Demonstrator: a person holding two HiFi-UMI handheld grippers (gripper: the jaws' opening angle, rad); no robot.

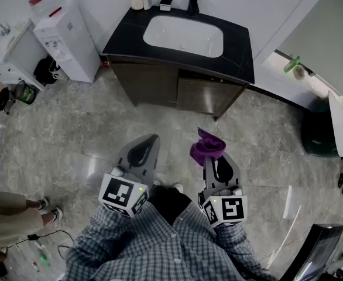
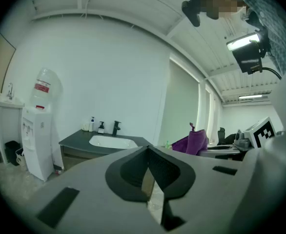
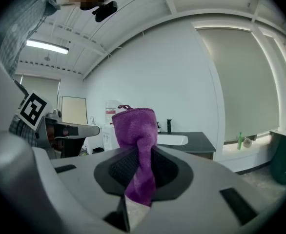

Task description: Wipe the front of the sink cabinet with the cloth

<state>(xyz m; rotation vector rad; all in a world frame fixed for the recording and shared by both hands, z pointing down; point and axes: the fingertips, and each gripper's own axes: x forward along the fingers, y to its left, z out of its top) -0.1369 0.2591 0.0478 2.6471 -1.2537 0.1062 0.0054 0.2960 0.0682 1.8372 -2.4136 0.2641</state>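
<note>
One purple cloth [image 1: 206, 147] clamped in the right gripper [image 1: 210, 158], left gripper [image 1: 153, 139] jaws together and empty, sink cabinet [image 1: 177, 92] far ahead.

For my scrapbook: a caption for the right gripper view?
Right claw pinches a purple cloth, the sink cabinet ahead.

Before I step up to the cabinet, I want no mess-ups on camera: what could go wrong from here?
The right hand-held gripper pinches the purple cloth by a narrow twisted part, so it might slip out when pressed on the sink cabinet front. The water dispenser stands close beside the cabinet's left end; a wide stroke could bump it.
</note>
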